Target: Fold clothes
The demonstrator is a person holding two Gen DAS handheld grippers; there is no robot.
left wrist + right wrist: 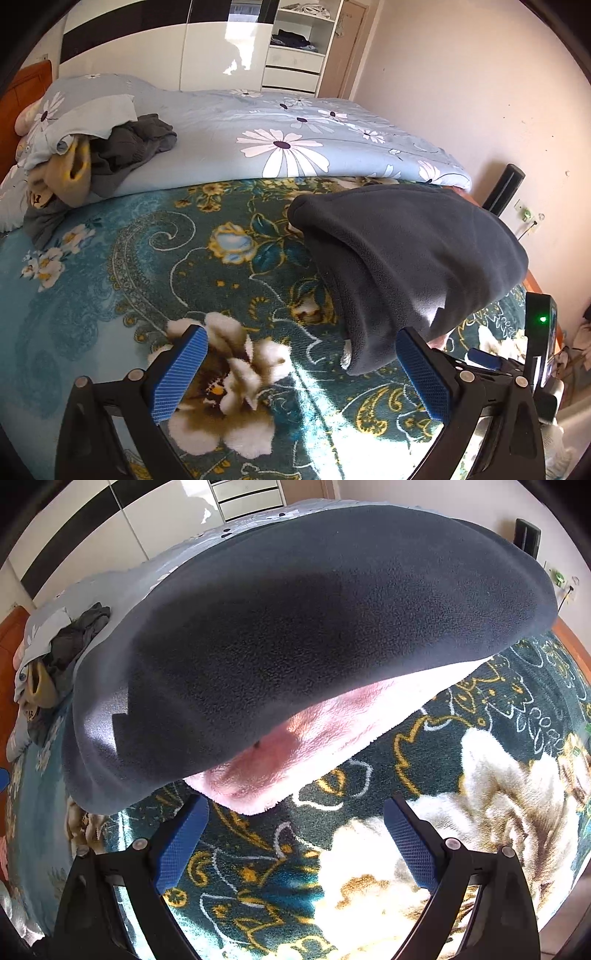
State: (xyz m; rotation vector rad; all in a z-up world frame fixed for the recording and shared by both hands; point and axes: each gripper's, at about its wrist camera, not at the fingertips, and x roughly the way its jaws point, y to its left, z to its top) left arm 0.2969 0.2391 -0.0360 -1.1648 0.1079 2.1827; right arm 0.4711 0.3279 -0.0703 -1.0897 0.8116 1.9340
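Note:
A dark grey fleece garment (410, 254) lies folded on the teal floral blanket (110, 266), at the right of the left wrist view. In the right wrist view the garment (295, 627) fills the upper half, and its pink fleece lining (295, 746) shows along the near edge. My left gripper (301, 341) is open and empty, just left of the garment's near end. My right gripper (295, 812) is open and empty, just in front of the pink edge, not touching it.
A pile of unfolded clothes (92, 155), grey, yellow and light blue, lies at the far left on a blue daisy duvet (288, 125). A white wardrobe (221, 44) stands behind the bed. The bed's right edge and wall are close on the right.

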